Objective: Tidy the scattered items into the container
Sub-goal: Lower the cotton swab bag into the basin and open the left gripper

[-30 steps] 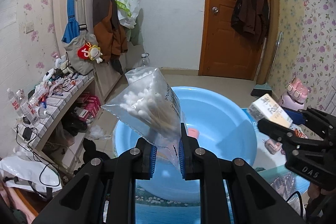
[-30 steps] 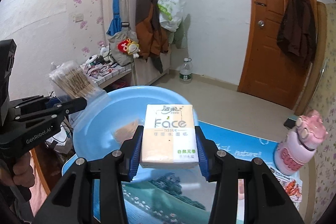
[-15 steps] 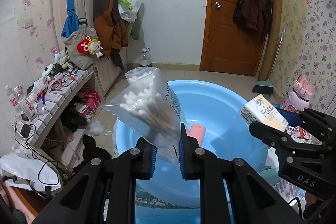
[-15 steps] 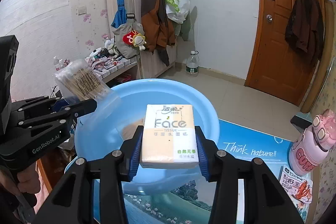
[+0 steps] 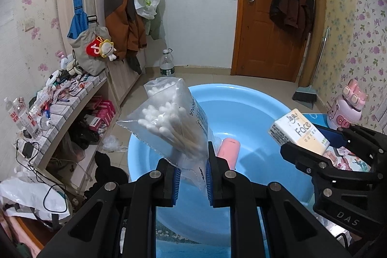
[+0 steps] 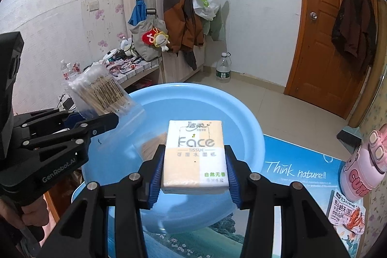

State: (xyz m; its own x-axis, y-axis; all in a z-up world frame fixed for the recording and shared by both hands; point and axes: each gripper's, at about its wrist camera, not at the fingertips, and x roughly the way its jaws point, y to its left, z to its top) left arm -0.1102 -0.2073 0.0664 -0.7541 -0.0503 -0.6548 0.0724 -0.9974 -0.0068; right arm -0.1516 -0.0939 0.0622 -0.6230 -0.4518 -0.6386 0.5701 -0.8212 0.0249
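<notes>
The blue basin (image 5: 254, 108) is filling the lower centre of both views, sitting on the bench (image 6: 290, 175) with its printed landscape mat. Inside it, a pink item (image 5: 228, 149) is lying near the middle. Your left gripper (image 5: 191, 178) is holding its fingers closed on a clear bag of cotton swabs (image 5: 174, 122), above the basin's left part. Your right gripper (image 6: 194, 174) is gripping a Face tissue pack (image 6: 194, 156) between its fingers, above the basin. A pink bottle (image 6: 362, 168) is standing at the right edge.
</notes>
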